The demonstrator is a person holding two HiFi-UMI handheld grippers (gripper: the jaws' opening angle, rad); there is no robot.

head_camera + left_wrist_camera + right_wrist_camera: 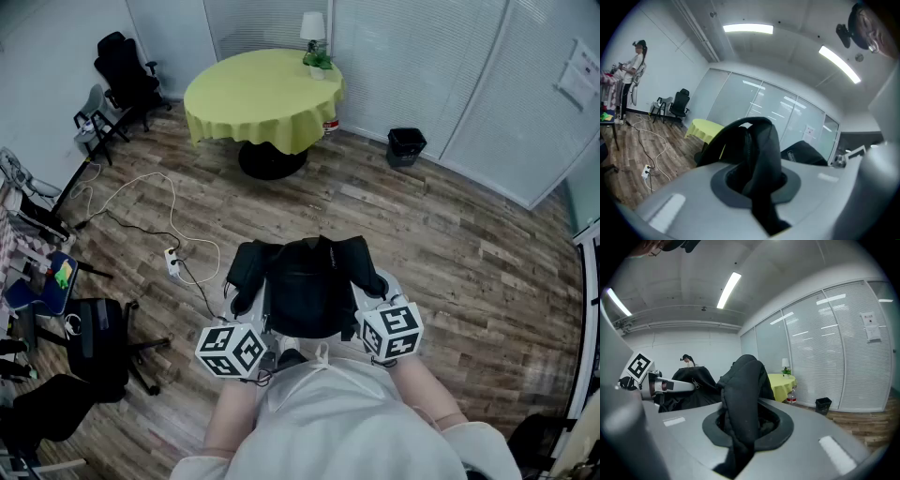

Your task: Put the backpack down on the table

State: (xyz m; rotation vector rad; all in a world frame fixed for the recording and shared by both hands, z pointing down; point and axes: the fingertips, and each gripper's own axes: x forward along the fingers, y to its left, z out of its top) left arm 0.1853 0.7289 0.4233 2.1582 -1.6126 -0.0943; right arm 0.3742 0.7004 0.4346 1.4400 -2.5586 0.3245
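Observation:
I hold a black backpack [305, 286] in the air in front of me, above the wooden floor. My left gripper [251, 309] is shut on its left shoulder strap [759, 154], which loops up out of the jaws [757, 187]. The right shoulder strap [740, 394] is pinched the same way in my right gripper [371, 302], whose jaws [743, 427] are shut on it. The round table with a yellow-green cloth [262, 94] stands several steps ahead, apart from the backpack.
A small lamp and a plant [316, 42] stand at the table's far edge. A black bin [406, 145] sits by the glass wall at the right. Office chairs [127, 70] and a white cable with a power strip [173, 262] lie to the left. A person [633, 70] stands at the far left.

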